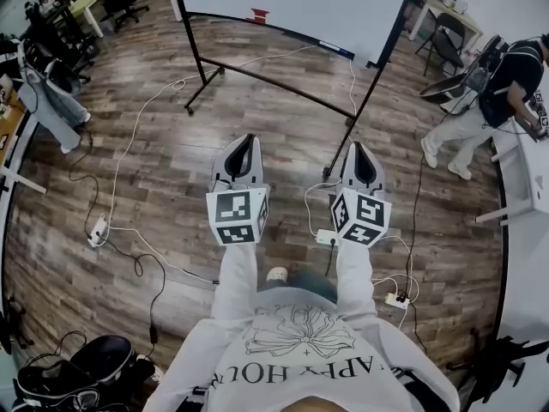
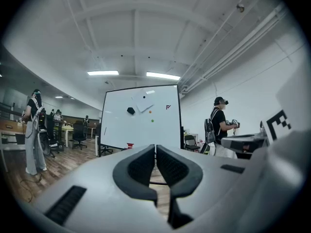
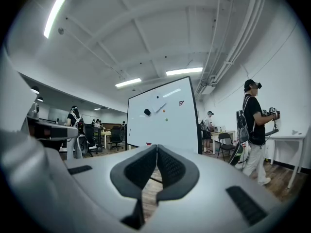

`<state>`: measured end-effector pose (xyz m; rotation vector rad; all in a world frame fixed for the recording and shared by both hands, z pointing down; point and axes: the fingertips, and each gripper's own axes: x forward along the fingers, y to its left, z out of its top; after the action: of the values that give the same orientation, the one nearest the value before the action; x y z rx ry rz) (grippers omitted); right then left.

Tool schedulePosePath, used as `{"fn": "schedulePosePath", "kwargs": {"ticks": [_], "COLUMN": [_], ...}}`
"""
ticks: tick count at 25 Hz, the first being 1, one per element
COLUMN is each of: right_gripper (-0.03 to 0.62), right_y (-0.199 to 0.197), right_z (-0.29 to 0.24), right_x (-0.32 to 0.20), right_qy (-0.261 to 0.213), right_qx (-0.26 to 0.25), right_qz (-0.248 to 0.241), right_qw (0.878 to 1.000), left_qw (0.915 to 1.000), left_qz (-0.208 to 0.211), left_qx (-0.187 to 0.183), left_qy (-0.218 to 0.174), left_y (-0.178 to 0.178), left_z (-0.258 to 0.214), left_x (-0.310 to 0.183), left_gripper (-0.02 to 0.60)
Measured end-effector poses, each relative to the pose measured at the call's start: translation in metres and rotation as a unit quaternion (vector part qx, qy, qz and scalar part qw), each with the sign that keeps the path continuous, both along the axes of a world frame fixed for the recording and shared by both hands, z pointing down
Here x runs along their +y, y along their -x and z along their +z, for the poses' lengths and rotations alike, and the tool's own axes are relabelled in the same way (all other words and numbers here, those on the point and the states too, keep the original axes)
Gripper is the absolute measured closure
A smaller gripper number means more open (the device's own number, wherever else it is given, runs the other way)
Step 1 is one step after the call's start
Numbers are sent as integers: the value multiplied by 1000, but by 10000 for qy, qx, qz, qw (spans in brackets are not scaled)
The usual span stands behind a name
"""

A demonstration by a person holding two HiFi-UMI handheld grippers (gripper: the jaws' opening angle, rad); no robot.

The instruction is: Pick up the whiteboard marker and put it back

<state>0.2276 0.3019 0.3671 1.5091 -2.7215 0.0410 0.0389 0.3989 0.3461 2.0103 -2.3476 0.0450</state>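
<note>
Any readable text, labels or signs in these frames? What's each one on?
"APPY HOU": on the shirt, upside down in the head view, both ends hidden.
Red mark at the top right of the whiteboard: too small to read.
Cubes: black-and-white square patterns, no letters.
Nothing else is legible.

Long ceiling lights (image 2: 160, 75) wash the room in bright, even white light, with faint shadows and a dull sheen on the wooden floor (image 1: 283, 136). Every view bulges like a fisheye, bending lines near the edges. Both gripper views go black at the corners, and whatever sits nearest the lens looks soft.
</note>
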Motion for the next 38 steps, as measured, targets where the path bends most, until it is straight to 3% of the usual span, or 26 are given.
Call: {"fn": "schedulePosePath", "kwargs": {"ticks": [7,13,31,38], "right_gripper": [591,589,553,523], "right_y": [17,31,98,125], "right_z": [13,19,14,21], "right_x": [-15,-59,-331,-397], "right_qy": [118,131,68,87], "right_qx": [123,119,70,257], "right_qz": [-46,-50,-298,-342], "right_qw": [9998,9998,9995,9990], "left_qw": [9999,9997,9992,9986], "left_qz": [23,0,-322,-447], "left_qx": [80,107,-115,-86], "left_qy": [131,203,193,287], "left_y": [18,36,105,133], "left_z": [13,24,12,17], "left_x": [-19,-64,-309,-367], "left_gripper": [571,571,571,571]}}
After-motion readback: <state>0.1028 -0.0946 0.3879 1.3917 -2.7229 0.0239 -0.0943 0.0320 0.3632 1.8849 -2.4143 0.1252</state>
